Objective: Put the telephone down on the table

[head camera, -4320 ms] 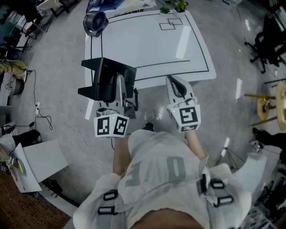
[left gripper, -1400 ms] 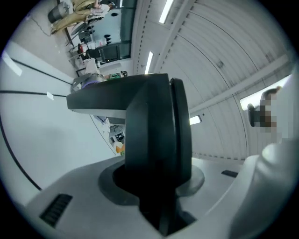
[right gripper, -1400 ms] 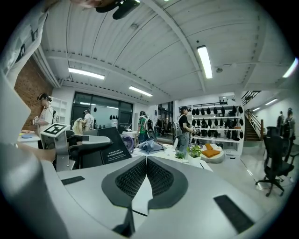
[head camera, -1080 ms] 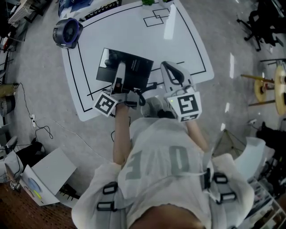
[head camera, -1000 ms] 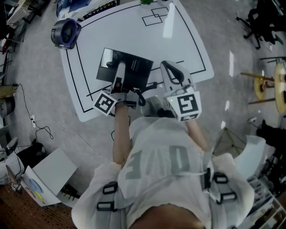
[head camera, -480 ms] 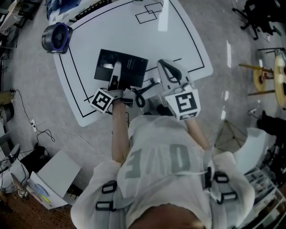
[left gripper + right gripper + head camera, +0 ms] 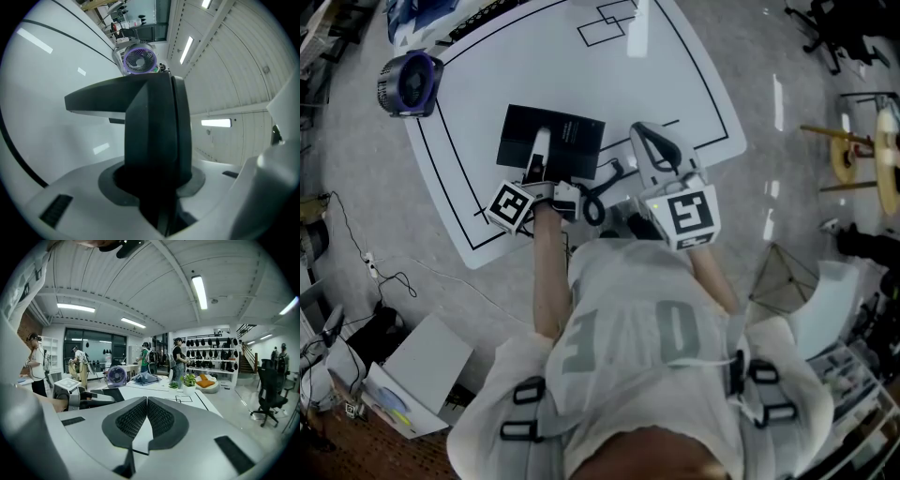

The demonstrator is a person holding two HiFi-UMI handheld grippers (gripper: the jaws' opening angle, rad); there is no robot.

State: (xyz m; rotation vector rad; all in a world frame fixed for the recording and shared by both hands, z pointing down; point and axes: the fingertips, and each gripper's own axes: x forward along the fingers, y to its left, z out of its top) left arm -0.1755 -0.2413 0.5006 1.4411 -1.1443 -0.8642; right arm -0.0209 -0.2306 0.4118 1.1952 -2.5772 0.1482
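Note:
The black telephone lies flat over the near-left part of the white table, inside the black outline. My left gripper reaches over it from the near side and is shut on it. In the left gripper view the telephone fills the space between the jaws, seen edge-on against the table top. Whether it rests on the table I cannot tell. To its right, above the table's near edge, my right gripper is shut with nothing in it, its ribbed pads together.
A purple fan stands at the table's far-left corner. A small potted plant stands at the far end. Square outlines are drawn on the table there. Office chairs, cables and boxes stand on the floor around; several people stand far off.
The left gripper has carried the telephone from beyond the table's near-left edge to over the table top. In the last second it shifted slightly farther in. The right gripper kept its place.

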